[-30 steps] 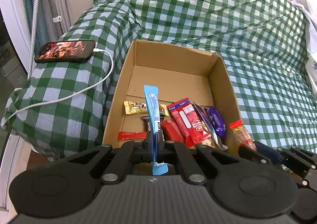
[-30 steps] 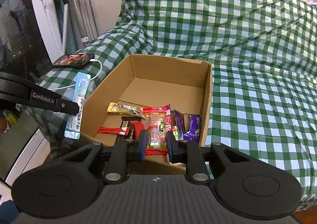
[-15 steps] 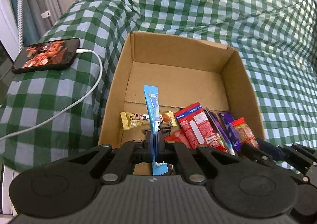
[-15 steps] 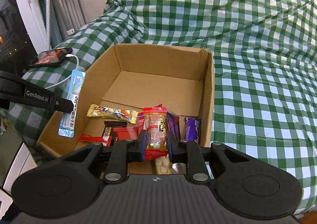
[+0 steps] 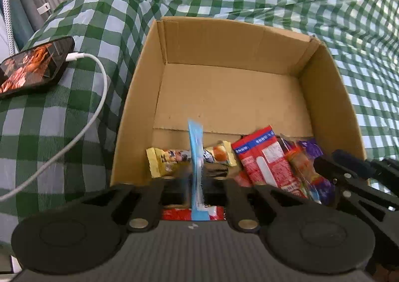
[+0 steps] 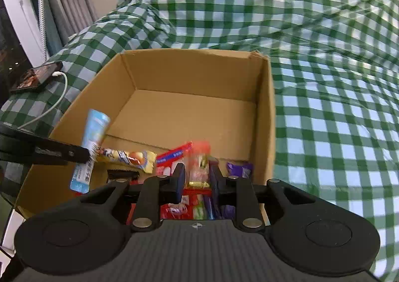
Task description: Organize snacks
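While both my claws open over the box (image 5: 321,97), left claw (image 5: 197,182) frees the blue stick (image 5: 195,157), right claw (image 6: 197,177) the red packet (image 6: 199,169): light, crinkly, slippery; pinch mid-wrapper.

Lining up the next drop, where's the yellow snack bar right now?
In the left wrist view the yellow snack bar lies on the cardboard box floor, near-left, behind the upright blue packet and left of the red packet.
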Tool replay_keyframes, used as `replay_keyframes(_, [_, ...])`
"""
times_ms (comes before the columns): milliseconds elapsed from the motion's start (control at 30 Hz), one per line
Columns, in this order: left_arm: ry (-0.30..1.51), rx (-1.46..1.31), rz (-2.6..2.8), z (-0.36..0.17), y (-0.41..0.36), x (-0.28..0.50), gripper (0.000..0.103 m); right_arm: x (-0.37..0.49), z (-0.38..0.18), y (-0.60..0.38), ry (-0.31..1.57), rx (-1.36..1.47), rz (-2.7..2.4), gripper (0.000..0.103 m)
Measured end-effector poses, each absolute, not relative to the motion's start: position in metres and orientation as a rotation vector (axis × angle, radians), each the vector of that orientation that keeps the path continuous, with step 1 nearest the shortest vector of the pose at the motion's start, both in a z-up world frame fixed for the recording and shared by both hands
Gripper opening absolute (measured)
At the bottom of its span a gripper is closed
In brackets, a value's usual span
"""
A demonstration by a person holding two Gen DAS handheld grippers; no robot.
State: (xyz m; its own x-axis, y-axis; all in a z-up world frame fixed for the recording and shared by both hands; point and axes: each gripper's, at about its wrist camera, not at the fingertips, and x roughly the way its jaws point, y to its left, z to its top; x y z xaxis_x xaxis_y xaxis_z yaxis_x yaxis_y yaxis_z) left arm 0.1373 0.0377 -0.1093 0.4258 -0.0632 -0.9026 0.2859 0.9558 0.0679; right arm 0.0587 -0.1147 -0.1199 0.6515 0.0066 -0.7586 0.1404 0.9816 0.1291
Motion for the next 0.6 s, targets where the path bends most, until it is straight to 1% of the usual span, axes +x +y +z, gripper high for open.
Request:
replay_keyframes(33, [1.111, 0.234, -0.198, -0.108, 0.038, 0.14, 0.096, 0.062, -0.118, -0.115, 0.862, 0.175, -0.085, 0.052])
replay_keyframes(67, [1.091, 0.245, -0.165, -0.104, 0.039, 0.14, 0.101, 0.063, -0.116, -0.116, 0.861, 0.166, -0.098, 0.076])
replay_keyframes(100, [1.052, 0.251, -0.148, -0.099, 0.04, 0.137, 0.103, 0.062, -0.114, -0.116, 0.852, 0.157, -0.11, 0.084])
replay_keyframes(133, [1.019, 0.265, -0.144, -0.094, 0.042, 0.131, 0.103, 0.059, -0.11, -0.115, 0.837, 0.144, -0.109, 0.088])
replay_keyframes(200, [1.022, 0.28, -0.16, -0.088, 0.046, 0.121, 0.103, 0.051, -0.107, -0.111, 0.838, 0.121, -0.093, 0.09])
replay_keyframes(233, [1.033, 0.281, -0.163, -0.087, 0.048, 0.116, 0.103, 0.045, -0.106, -0.108, 0.844, 0.117, -0.09, 0.093])
replay_keyframes(500, [1.057, 0.199, -0.184, -0.067, 0.071, 0.055, 0.103, -0.018, -0.09, -0.079, 0.83, 0.128, -0.112, 0.097])
replay_keyframes(600, [1.03, 0.201, -0.183, -0.058, 0.076, 0.032, 0.103, -0.043, -0.08, -0.066, 0.803, 0.092, -0.11, 0.099])
